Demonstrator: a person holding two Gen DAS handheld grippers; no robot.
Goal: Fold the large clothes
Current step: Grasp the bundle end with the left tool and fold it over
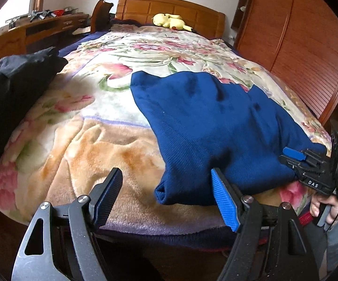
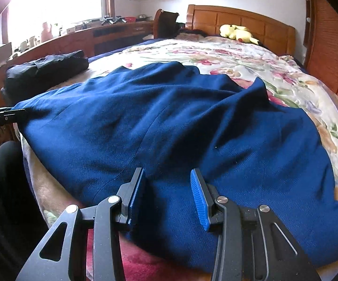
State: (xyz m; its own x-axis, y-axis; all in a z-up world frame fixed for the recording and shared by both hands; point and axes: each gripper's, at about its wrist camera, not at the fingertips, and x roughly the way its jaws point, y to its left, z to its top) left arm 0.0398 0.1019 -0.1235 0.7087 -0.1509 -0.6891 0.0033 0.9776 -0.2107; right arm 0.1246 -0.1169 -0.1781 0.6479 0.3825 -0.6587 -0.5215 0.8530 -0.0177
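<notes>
Step in hand, as judged: approach for a fold of the dark blue knitted garment (image 1: pixel 215 126), which lies spread on the bed, right of centre in the left wrist view and filling the middle of the right wrist view; no fold is being carried yet.

Left gripper (image 1: pixel 166 187) — fingers wide apart, nothing between them; its blue-padded finger (image 1: pixel 225 201) sits at the garment's near rolled edge, lower centre of frame. Right gripper (image 2: pixel 166 187) — fingers partly apart over the near hem; cloth lies between them, but the pads do not visibly pinch it.

Next move probably calls for both grippers to close on the near edge, then lift evenly.

Surface: a plush floral blanket (image 1: pixel 94 140), soft and rumpled; a folded black garment (image 1: pixel 12 89) at left. Room: wooden headboard (image 1: pixel 169 9) with a yellow plush toy (image 1: pixel 169 21) at top centre; wooden wardrobe (image 1: pixel 298 35) at right.
</notes>
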